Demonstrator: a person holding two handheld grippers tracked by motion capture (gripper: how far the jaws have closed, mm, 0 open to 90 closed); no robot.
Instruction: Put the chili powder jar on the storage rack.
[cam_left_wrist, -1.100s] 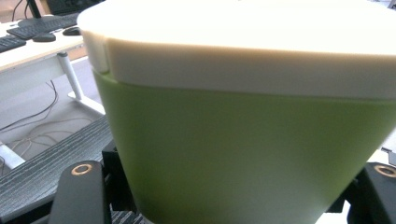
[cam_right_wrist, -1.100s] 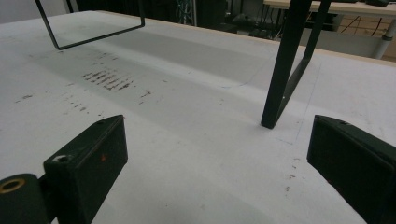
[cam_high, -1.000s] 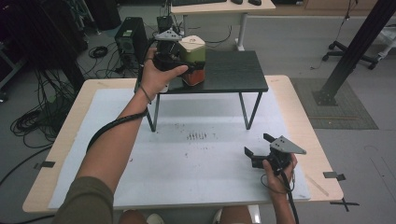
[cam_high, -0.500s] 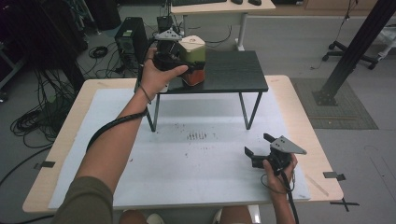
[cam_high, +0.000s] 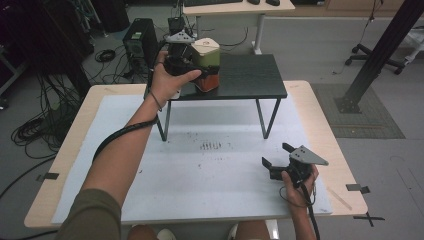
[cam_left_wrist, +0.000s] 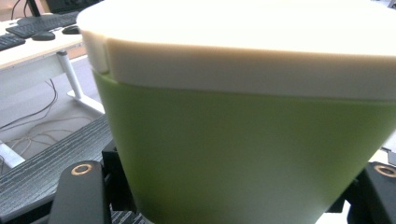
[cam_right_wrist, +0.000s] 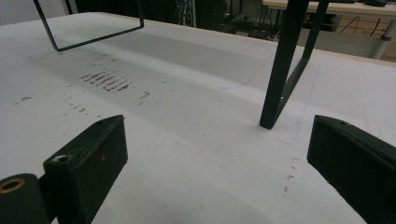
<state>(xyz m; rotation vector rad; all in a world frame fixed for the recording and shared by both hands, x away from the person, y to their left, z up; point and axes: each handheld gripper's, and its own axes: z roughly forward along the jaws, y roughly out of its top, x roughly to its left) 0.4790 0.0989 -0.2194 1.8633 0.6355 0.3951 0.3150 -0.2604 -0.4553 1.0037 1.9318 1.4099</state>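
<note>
Green container (cam_high: 206, 59) with cream lid (cam_high: 206, 46) sits on an orange base (cam_high: 208, 82) at the left end of the black raised shelf (cam_high: 250, 75). Left gripper (cam_high: 192, 64) has its jaws clamped on the green body; the left gripper view confirms both jaws flank it closely. Right gripper (cam_high: 276, 156) rests low on the white surface (cam_high: 200, 170), jaws wide apart, holding nothing. Dark smudges (cam_right_wrist: 105, 79) mark the surface. No legible writing.

Light wooden table (cam_high: 320, 107), top covered by a white sheet (cam_high: 210, 170) with dark scuff marks (cam_high: 210, 146) near centre. Small black wood-grain stand on thin metal legs (cam_high: 250, 80) sits at the far side; green container with cream lid (cam_high: 206, 56) stacked atop an orange base (cam_high: 209, 83) on it.
</note>
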